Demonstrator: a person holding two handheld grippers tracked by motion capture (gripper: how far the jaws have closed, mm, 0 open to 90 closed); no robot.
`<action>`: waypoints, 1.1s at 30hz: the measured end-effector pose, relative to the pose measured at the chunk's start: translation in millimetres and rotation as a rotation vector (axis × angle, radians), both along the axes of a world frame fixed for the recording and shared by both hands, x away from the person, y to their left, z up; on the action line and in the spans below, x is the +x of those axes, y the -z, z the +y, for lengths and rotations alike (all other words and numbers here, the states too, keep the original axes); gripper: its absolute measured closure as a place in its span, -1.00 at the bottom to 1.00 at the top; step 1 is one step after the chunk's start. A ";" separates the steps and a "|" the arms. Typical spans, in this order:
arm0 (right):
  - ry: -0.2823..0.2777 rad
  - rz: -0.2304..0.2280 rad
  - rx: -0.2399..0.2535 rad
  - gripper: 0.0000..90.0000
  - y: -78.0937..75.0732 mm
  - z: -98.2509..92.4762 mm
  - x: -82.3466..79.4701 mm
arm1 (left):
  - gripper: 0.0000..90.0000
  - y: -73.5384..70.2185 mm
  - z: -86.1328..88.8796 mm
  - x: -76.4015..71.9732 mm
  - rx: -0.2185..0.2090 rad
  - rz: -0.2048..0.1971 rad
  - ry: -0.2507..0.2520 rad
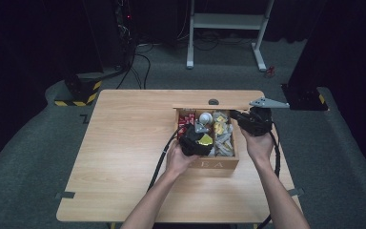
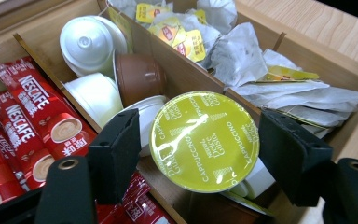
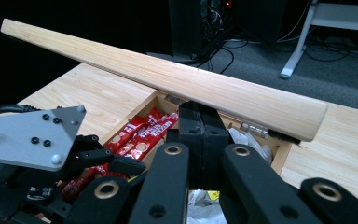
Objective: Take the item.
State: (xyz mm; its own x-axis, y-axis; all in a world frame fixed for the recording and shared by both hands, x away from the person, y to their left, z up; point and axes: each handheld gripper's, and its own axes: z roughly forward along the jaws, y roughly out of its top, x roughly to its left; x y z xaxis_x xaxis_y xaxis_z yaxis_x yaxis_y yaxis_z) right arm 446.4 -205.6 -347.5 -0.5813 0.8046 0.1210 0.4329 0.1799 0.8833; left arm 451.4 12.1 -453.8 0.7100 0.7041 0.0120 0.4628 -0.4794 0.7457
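The open wooden tea box (image 1: pixel 219 164) sits on the pale wooden table (image 1: pixel 124 143). Inside its middle compartment, the left gripper (image 2: pixel 200 140) has its black jaws spread to either side of a round coffee capsule with a yellow-green foil top (image 2: pixel 204 140) — the disc tilts up between them, the jaws not quite touching it. Red instant-coffee sachets (image 2: pixel 23 116) fill the next compartment, white teabags (image 2: pixel 279 88) the far one. The right gripper (image 3: pixel 200 135) is closed, pressed against the raised wooden lid (image 3: pixel 168 79) at the box's back edge — whether it pinches the lid is hidden. The left is plainly nearer the capsule; the capsule's body is hidden.
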 end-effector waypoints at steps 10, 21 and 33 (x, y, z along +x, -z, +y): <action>0.004 0.003 -0.001 1.00 0.1 0.3 0.1 | -0.15 0.7 -2.0 -0.3 0.007 0.011 0.002; 0.001 0.003 0.000 1.00 0.4 0.3 0.5 | -0.15 -6.9 3.2 -4.8 -0.025 -0.011 0.012; 0.001 0.003 -0.002 1.00 0.6 0.7 0.8 | -0.14 -19.3 16.3 -11.7 -0.070 -0.034 0.008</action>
